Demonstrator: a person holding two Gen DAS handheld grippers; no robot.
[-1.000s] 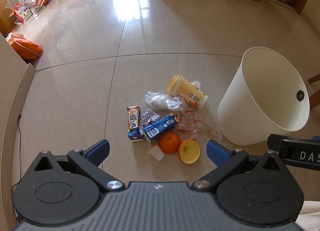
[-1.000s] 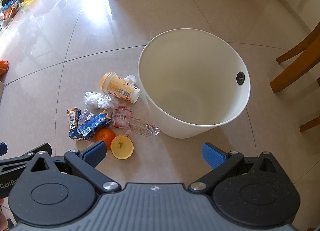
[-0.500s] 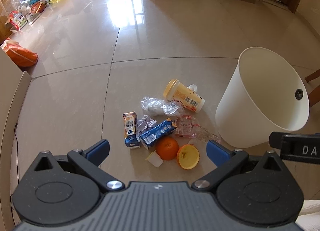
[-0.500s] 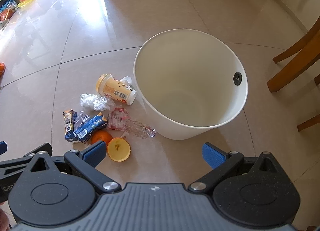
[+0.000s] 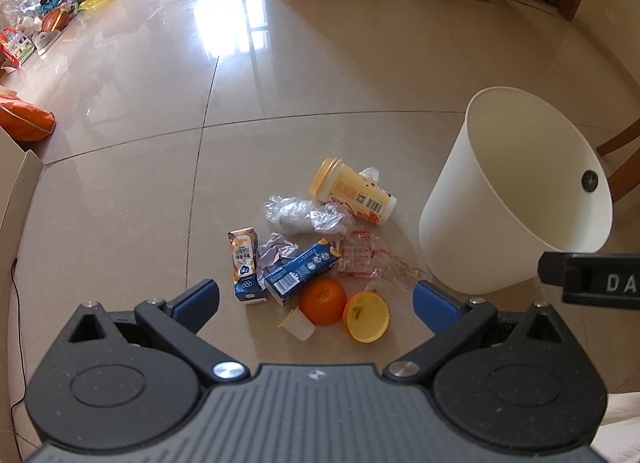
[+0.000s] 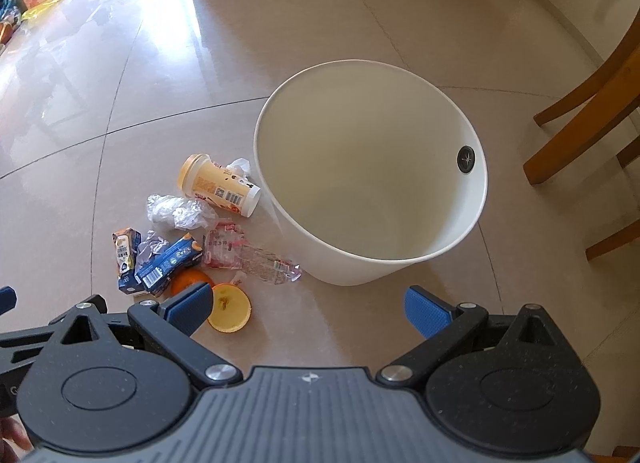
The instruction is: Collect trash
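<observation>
Standing upright on the tiled floor point(image 5: 120, 167), the white bin point(image 6: 372, 199) shows a bare inside, nothing in it; a small dark round fitting point(image 6: 466, 159) sits on its inner wall near the rim. Your trash lies in a loose heap just left of the bin: a yellow lidded cup point(image 5: 352, 195) on its side with a barcode on its label, crumpled clear plastic point(image 5: 304, 215) touching it, a flattened clear bottle point(image 6: 256, 259) nearest the bin's base, a blue carton point(image 5: 300, 273) with barcode, a small drink carton point(image 5: 244, 263), a whole orange point(image 5: 323, 301), an orange half point(image 5: 366, 321) cut side up, a small white cup point(image 5: 299, 325). Carton print too small to read.

Your left gripper point(image 5: 316, 299) hangs spread wide over the heap, holding nothing. Your right gripper point(image 6: 308, 309) also gapes empty before the bin; its left finger point(image 6: 190, 307) hides part of the orange. The letters "DA" show on the right gripper's body, cut off at the left view's edge.
</observation>
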